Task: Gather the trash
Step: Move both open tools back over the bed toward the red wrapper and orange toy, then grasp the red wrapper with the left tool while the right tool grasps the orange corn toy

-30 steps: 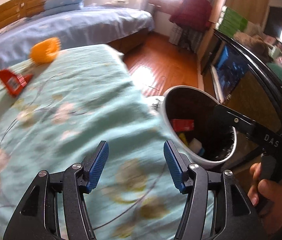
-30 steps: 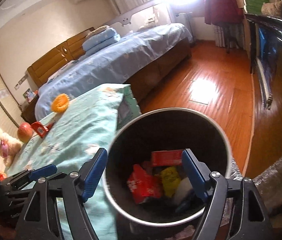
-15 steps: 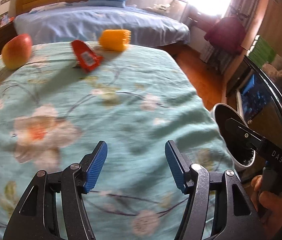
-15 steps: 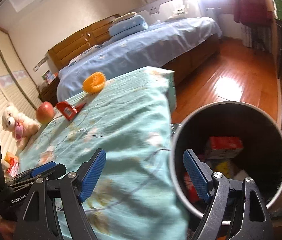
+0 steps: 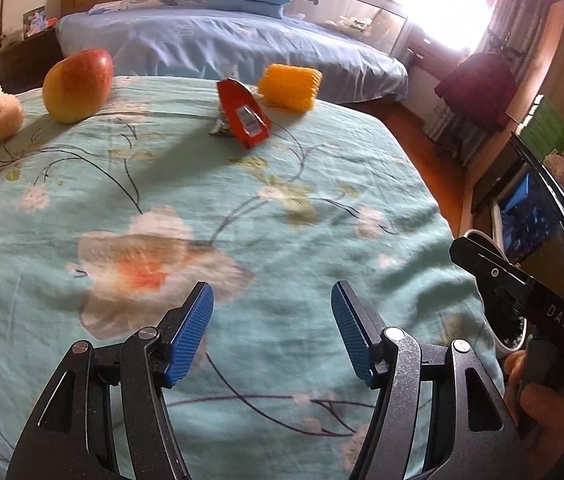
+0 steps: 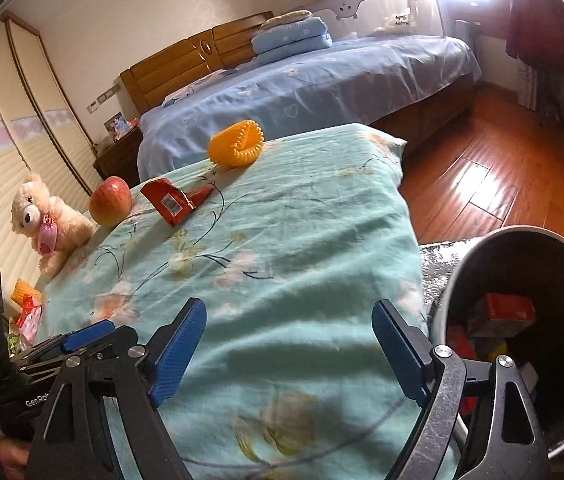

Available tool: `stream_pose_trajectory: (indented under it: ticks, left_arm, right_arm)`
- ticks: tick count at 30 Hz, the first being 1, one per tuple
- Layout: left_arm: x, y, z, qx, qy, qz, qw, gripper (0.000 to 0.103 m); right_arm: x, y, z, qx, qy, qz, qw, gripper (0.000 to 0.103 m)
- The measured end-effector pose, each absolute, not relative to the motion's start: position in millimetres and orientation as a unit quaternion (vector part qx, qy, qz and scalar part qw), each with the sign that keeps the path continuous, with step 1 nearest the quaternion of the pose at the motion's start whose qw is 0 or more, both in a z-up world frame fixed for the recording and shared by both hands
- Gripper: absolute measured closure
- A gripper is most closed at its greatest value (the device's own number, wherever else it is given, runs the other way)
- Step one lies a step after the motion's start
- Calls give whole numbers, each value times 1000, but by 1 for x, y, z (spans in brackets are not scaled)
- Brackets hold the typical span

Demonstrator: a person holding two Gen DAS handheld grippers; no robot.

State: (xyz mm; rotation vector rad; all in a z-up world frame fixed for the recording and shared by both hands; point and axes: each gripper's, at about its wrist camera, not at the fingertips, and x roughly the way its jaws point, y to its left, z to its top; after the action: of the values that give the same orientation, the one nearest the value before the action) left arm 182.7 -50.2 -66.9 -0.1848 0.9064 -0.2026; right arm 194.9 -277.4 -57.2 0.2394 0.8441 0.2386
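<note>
A red snack wrapper (image 5: pixel 243 118) (image 6: pixel 173 202) lies on the far part of the teal floral cloth (image 5: pixel 241 220) (image 6: pixel 282 248). Behind it sits an orange foam fruit net (image 5: pixel 290 86) (image 6: pixel 237 145). A round bin (image 6: pixel 522 344) with red and yellow trash inside stands at the cloth's right edge; only its rim (image 5: pixel 478 236) shows in the left wrist view. My left gripper (image 5: pixel 271 330) hangs open over the near cloth, nothing between its blue pads. My right gripper (image 6: pixel 290 350) is open, its jaws opening wider, empty, just left of the bin.
An apple (image 5: pixel 77 84) (image 6: pixel 109 200) and a plush bear (image 6: pixel 47 220) rest at the cloth's far left. More wrappers (image 6: pixel 27 312) lie at the left edge. A blue bed (image 6: pixel 302 92) stands beyond, wood floor (image 6: pixel 482 184) to the right, a dark cabinet (image 5: pixel 530 208) past the bin.
Both grippers swung left, away from the bin and over the cloth. The bin slid to the right edge of both views; apple, wrapper and bear came into sight. The right jaws widened.
</note>
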Motion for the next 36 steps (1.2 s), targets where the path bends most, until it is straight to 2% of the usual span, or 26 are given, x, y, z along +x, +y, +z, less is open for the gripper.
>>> stream_pose_trajectory:
  ticks: [36]
  left_arm:
    - [331,-49,-76,-99,442,-44,891,38]
  right_arm:
    - [352,-266,-76,157,427,183,872,17]
